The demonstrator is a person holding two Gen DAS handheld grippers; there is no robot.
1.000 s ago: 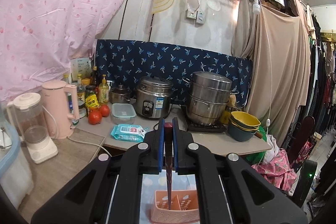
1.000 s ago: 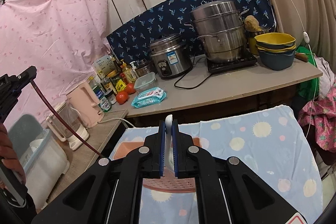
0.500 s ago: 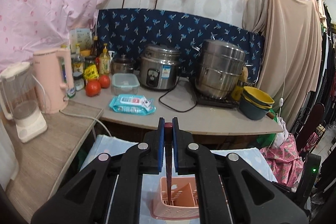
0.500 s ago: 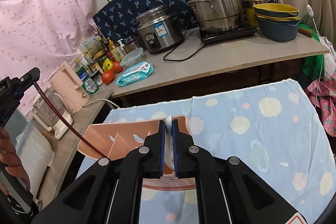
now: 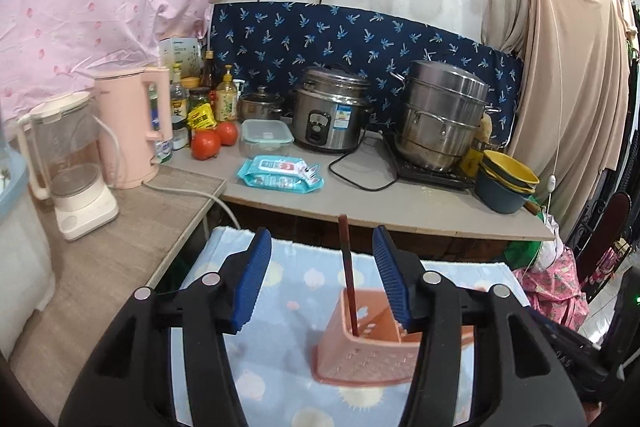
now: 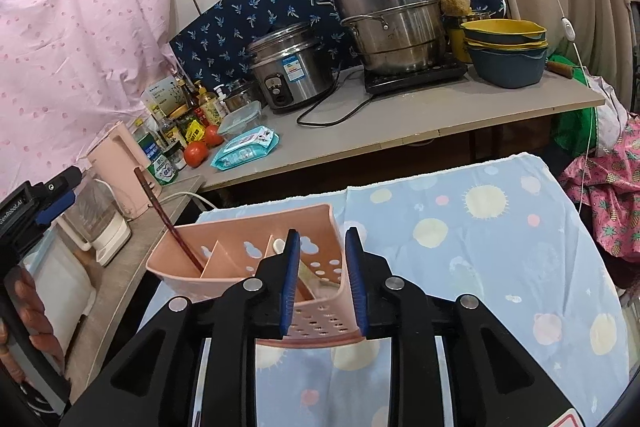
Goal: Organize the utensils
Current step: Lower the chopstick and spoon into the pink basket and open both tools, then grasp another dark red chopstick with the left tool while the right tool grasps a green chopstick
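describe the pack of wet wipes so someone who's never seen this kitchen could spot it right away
Start at the grey counter under the navy leaf-print cloth. In front of the steel rice cooker, just forward of a clear lidded food box, lies the wet wipes pack. It is the only flat, soft, turquoise packet there, with a white and pink label on top.

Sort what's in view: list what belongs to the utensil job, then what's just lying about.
Job:
pink caddy
dark chopstick, standing in the caddy
white spoon, in the caddy
left tool, open
right tool, open

Lying about:
rice cooker
steamer pot
tomatoes
wipes pack
pink kettle
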